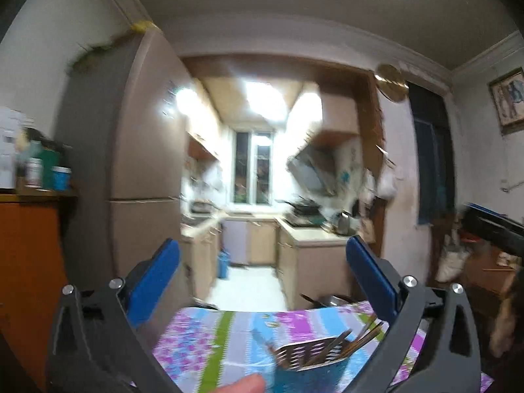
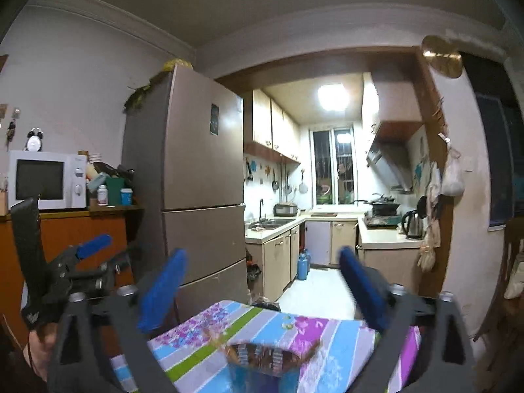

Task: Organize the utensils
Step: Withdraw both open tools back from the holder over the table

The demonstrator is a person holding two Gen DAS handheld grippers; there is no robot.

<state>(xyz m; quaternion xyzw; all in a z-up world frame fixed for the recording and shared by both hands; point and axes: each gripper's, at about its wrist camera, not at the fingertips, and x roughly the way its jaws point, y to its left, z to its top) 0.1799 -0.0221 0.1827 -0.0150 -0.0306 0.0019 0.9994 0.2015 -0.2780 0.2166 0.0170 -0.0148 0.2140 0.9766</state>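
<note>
A blue holder (image 1: 314, 376) stands on the striped floral tablecloth (image 1: 213, 337) at the bottom of the left wrist view. A slotted metal spatula (image 1: 304, 353) and several chopsticks (image 1: 363, 335) stick out of it. My left gripper (image 1: 262, 262) is open and empty, raised above the table. In the right wrist view the holder and its utensils (image 2: 271, 357) are blurred at the bottom. My right gripper (image 2: 262, 281) is open and empty above them. The left gripper (image 2: 85, 262) shows at the left of the right wrist view.
A tall fridge (image 2: 196, 180) stands beyond the table. A microwave (image 2: 46, 180) sits on an orange cabinet (image 2: 65, 235) at the left. The kitchen with counters (image 2: 386, 239) opens straight ahead. A metal bowl (image 1: 330, 300) sits past the table's far edge.
</note>
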